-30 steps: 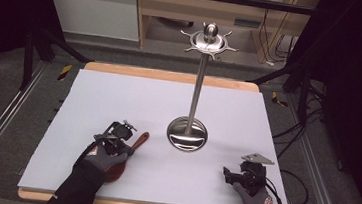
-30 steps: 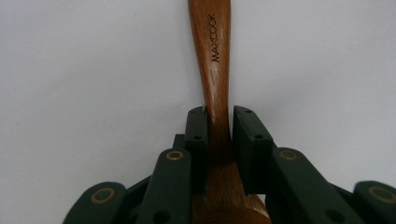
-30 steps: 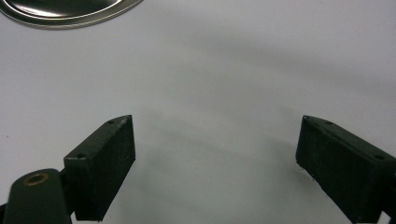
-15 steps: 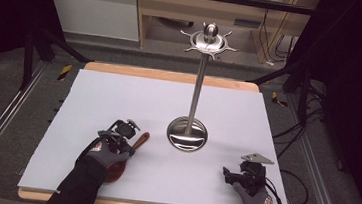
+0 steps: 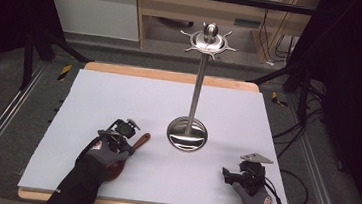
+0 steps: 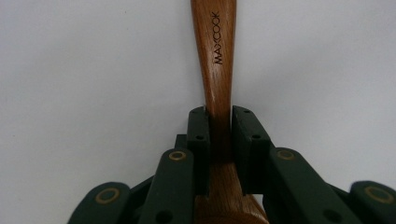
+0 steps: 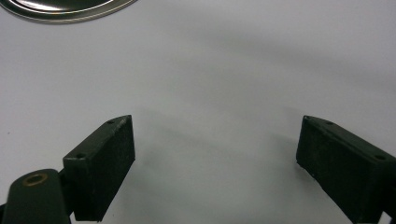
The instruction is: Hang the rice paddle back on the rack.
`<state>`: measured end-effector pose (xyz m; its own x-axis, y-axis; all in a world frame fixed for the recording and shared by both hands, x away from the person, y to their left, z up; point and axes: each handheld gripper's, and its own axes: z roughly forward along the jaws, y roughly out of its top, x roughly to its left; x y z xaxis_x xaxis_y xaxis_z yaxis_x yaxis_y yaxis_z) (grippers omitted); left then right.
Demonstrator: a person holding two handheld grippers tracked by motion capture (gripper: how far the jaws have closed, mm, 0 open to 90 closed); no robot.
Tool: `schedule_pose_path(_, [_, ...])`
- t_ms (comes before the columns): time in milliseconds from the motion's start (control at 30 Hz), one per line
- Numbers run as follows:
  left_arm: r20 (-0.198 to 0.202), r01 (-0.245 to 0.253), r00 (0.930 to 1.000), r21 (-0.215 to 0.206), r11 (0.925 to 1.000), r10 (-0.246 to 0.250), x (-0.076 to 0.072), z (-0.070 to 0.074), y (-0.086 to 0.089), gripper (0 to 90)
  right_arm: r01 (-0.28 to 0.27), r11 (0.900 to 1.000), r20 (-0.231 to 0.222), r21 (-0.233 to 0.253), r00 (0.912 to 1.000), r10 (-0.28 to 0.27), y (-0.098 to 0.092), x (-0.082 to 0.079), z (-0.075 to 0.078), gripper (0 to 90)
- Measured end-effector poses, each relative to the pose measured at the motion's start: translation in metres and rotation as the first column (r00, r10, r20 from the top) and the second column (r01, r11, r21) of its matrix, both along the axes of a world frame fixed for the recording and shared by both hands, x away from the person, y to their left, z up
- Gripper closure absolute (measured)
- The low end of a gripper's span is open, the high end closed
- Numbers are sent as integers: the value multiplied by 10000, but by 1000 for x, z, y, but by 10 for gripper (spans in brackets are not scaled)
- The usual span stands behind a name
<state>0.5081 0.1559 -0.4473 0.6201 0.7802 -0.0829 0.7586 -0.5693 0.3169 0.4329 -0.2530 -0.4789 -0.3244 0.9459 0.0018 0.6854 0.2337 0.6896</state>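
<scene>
The brown wooden spoon (image 6: 215, 84), stamped with a maker's name along its handle, lies on the white-covered bench (image 5: 119, 101) at the near left, its handle pointing far and right toward the round base of the tall polished steel utensil stand (image 5: 187, 134). In the left gripper view we see the left gripper (image 6: 219, 135) with its jaws closed against both sides of the handle's narrow neck, just ahead of where the wood widens toward the bowl; the spoon looks to us to be lying on the bench rather than raised. We judge that the grasp is the step in hand, and that it is made or nearly so. The next move, as we read it, calls for a lift that keeps the handle from twisting between the pads, then a carry up to the hooked crown (image 5: 208, 38) at the top of the stand, which sits high and far from the spoon; the hanging would need the handle's tip brought to a hook. The right gripper (image 5: 236, 176) rests at the near right of the bench, jaws wide apart with nothing between them, the rim of the stand's base showing just beyond it. Against the picture from half a second ago, we find the left hand (image 5: 106, 150) and spoon in almost the same place, and the right gripper unmoved.
</scene>
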Motion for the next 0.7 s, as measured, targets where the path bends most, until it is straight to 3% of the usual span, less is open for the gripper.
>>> schedule_pose_path(367, [373, 59, 9993, -252, 9997, -49, -8, 8, 6, 770, 18, 10000, -19, 48, 10000, -17, -1, 0, 0, 117])
schedule_pose_path(700, [1161, 126, 9932, -778, 9969, -35, -22, 21, 15, 772, 33, 10000, -29, 54, 10000, -33, -1, 0, 1, 117])
